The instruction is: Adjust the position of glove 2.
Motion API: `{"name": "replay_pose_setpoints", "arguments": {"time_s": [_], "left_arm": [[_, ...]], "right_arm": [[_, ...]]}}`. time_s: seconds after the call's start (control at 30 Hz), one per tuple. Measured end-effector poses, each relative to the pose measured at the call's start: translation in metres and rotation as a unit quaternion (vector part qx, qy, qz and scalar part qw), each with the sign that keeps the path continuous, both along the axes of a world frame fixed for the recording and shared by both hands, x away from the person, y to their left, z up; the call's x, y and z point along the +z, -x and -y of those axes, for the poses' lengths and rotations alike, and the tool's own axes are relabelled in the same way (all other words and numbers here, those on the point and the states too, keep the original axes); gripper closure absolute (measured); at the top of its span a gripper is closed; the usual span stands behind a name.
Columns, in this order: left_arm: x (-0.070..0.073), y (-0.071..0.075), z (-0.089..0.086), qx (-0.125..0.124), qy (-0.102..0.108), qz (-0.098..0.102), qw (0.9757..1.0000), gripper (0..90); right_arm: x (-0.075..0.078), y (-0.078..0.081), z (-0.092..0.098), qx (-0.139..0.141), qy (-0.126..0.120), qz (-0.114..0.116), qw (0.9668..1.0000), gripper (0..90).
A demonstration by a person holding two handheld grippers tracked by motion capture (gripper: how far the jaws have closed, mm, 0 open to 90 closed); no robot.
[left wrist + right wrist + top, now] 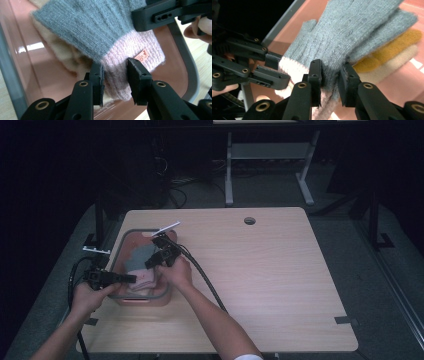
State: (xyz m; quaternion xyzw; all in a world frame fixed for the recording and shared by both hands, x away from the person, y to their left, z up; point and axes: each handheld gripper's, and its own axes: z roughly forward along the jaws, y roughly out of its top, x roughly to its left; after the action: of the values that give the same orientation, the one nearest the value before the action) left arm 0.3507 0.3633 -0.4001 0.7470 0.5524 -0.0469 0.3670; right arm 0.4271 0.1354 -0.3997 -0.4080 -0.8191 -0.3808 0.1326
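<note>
My left claw (114, 75) pinches the pink cuff of the grey glove (92, 30), and my right claw (331, 75) grips its grey palm. The glove hangs over the tray (120, 251) at the table's left edge, with its long axis running from my left claw to my right. The right gripper view shows a mustard glove (387, 51) underneath; the left gripper view shows the cuff's orange label (142, 55).

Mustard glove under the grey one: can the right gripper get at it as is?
Probably not. The right gripper is shut on the grey glove, which lies over the mustard glove and leaves its fingers alone uncovered.
</note>
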Motion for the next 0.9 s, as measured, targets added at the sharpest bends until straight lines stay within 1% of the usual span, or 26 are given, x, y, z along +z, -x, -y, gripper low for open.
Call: {"name": "replay_pose_setpoints", "arguments": {"time_s": [0.07, 0.1, 0.2, 0.23, 0.3, 0.33, 0.4, 0.43, 0.47, 0.5, 0.57, 0.6, 0.67, 0.73, 0.77, 0.8, 0.9], "left_arm": [[0.0, 0.0, 0.0, -0.002, -0.007, 0.0, 1.0, 66.5], [0.0, -0.001, 0.0, -0.005, -0.011, -0.001, 0.9999, 66.3], [0.0, -0.001, 0.0, -0.004, -0.009, 0.002, 1.0, 65.5], [0.001, 0.0, 0.002, -0.001, -0.008, 0.001, 1.0, 64.7], [0.002, 0.0, 0.003, 0.001, -0.01, 0.005, 0.9999, 61.0], [0.003, 0.0, 0.004, 0.001, -0.011, 0.007, 0.9999, 60.3], [0.004, 0.0, 0.004, 0.002, -0.011, 0.007, 0.9999, 55.9], [0.005, 0.0, 0.004, 0.002, -0.012, 0.008, 0.9999, 55.4], [0.006, 0.0, 0.004, 0.003, -0.014, 0.009, 0.9999, 54.7], [0.007, 0.0, 0.005, 0.006, -0.011, 0.011, 0.9999, 53.6], [0.009, 0.0, 0.004, 0.004, -0.017, 0.014, 0.9997, 52.3], [0.01, 0.0, 0.005, 0.01, -0.015, 0.016, 0.9997, 52.2], [0.011, 0.0, 0.005, 0.01, -0.014, 0.017, 0.9997, 52.1], [0.012, 0.0, 0.005, 0.016, -0.011, 0.021, 0.9996, 51.0], [0.013, 0.0, 0.004, 0.013, -0.011, 0.022, 0.9996, 50.6], [0.014, 0.0, 0.004, 0.016, -0.01, 0.023, 0.9996, 50.2], [0.016, 0.0, 0.003, 0.014, -0.015, 0.026, 0.9995, 49.1]], "right_arm": [[0.0, 0.0, -0.001, 0.003, 0.012, 0.004, 0.9999, 71.8], [0.0, 0.0, -0.002, 0.005, 0.012, 0.004, 0.9999, 71.6], [0.001, 0.0, -0.002, 0.006, 0.021, 0.01, 0.9997, 69.8], [0.001, 0.0, -0.002, 0.007, 0.021, 0.008, 0.9997, 69.0], [0.001, 0.0, -0.002, 0.006, 0.026, 0.006, 0.9996, 66.5], [0.001, 0.0, -0.001, 0.005, 0.027, 0.008, 0.9996, 65.9], [0.002, 0.0, -0.001, 0.006, 0.031, 0.011, 0.9994, 64.3], [0.003, 0.0, -0.001, 0.005, 0.032, 0.012, 0.9994, 63.5], [0.004, 0.0, -0.001, 0.005, 0.033, 0.013, 0.9994, 62.7], [0.004, 0.001, 0.0, 0.001, 0.033, 0.015, 0.9993, 62.2], [0.005, 0.0, 0.002, 0.0, 0.035, 0.018, 0.9992, 61.1], [0.006, 0.0, 0.002, -0.001, 0.033, 0.018, 0.9993, 60.8], [0.007, 0.0, 0.003, -0.003, 0.034, 0.018, 0.9992, 60.1], [0.008, -0.001, 0.004, -0.004, 0.03, 0.017, 0.9994, 59.4], [0.008, -0.001, 0.005, -0.002, 0.031, 0.017, 0.9994, 59.1], [0.009, 0.0, 0.005, -0.002, 0.032, 0.019, 0.9993, 58.8], [0.01, 0.0, 0.006, -0.004, 0.032, 0.02, 0.9993, 57.9]]}}
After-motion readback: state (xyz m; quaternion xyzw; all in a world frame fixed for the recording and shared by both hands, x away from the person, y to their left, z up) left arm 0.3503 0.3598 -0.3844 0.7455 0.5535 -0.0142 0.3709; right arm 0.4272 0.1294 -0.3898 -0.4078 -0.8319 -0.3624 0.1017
